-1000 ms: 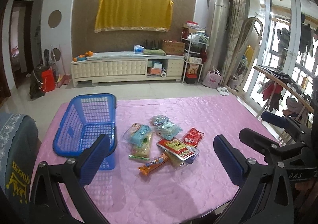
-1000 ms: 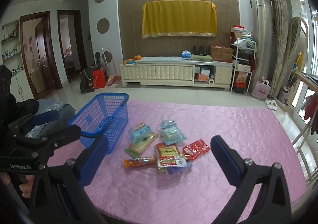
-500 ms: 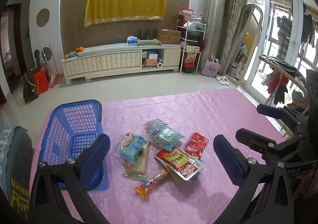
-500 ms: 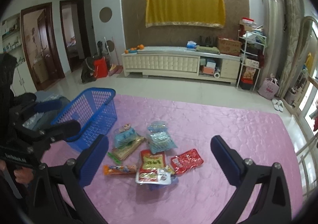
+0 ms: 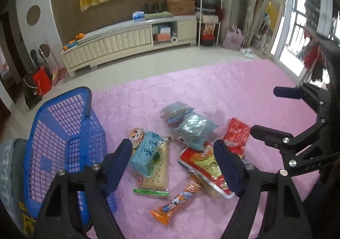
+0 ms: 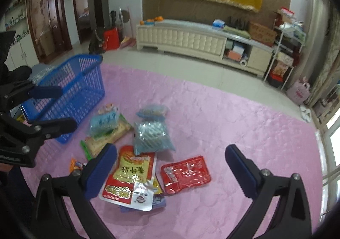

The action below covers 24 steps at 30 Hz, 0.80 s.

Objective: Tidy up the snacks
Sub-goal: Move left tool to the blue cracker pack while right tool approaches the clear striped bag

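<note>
A heap of snack packs lies mid-table on the pink cloth (image 5: 233,90). It includes a light blue pack (image 5: 146,152) on a cracker pack (image 5: 155,181), an orange stick (image 5: 176,200), a red-yellow pouch (image 5: 204,166), a red flat packet (image 5: 235,135) and silvery blue bags (image 5: 189,128). The blue basket (image 5: 63,132) stands empty to their left. My left gripper (image 5: 173,166) hovers over the cracker pack and orange stick, its jaws closing, pads touching nothing. My right gripper (image 6: 171,172) hangs open above the red-yellow pouch (image 6: 129,177) and red packet (image 6: 186,173).
A grey-covered chair back (image 5: 8,164) rises at the table's left edge beside the basket. Beyond the table's far edge are tiled floor and a white cabinet (image 5: 127,41). A clothes rack (image 5: 312,65) stands off the right side.
Both grippers have come down and forward toward the snack heap, which now looks larger and nearer. The left gripper's jaws have narrowed. The snacks and basket have not moved.
</note>
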{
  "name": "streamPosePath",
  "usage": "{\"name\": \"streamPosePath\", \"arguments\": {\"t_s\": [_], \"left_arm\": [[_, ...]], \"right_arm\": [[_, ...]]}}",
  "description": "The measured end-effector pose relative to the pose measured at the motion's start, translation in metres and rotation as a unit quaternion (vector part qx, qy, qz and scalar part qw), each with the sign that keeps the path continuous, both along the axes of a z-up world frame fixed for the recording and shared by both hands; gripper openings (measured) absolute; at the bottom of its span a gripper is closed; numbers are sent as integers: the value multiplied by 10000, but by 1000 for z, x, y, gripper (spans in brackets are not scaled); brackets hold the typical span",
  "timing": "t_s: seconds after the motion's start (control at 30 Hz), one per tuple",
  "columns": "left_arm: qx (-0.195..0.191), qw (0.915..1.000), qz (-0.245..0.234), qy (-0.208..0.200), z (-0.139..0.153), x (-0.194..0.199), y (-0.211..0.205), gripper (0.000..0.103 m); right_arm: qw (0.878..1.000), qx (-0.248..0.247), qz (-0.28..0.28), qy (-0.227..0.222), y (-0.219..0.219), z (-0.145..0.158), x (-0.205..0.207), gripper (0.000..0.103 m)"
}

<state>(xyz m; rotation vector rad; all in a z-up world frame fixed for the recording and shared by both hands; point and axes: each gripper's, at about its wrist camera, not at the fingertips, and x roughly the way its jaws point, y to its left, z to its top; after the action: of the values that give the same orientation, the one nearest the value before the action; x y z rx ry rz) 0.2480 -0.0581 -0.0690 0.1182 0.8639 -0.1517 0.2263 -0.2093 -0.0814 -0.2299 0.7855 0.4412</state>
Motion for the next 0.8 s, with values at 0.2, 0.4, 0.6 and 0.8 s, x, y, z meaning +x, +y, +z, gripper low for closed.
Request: {"name": "streamPosePath", "arguments": {"t_s": [0.2, 0.4, 0.6, 0.8], "left_arm": [[365, 9989, -30, 276, -26, 22, -9, 71], [204, 9979, 305, 526, -48, 46, 7, 71], [97, 9967, 380, 711, -63, 58, 18, 65], [182, 9952, 427, 863, -76, 66, 26, 64]], "right_arm": [[9996, 24, 195, 215, 4, -20, 19, 100], [9988, -24, 179, 445, 5, -37, 41, 99], [9982, -62, 217, 556, 12, -47, 56, 99], [9963, -203, 323, 770, 23, -63, 68, 99]]}}
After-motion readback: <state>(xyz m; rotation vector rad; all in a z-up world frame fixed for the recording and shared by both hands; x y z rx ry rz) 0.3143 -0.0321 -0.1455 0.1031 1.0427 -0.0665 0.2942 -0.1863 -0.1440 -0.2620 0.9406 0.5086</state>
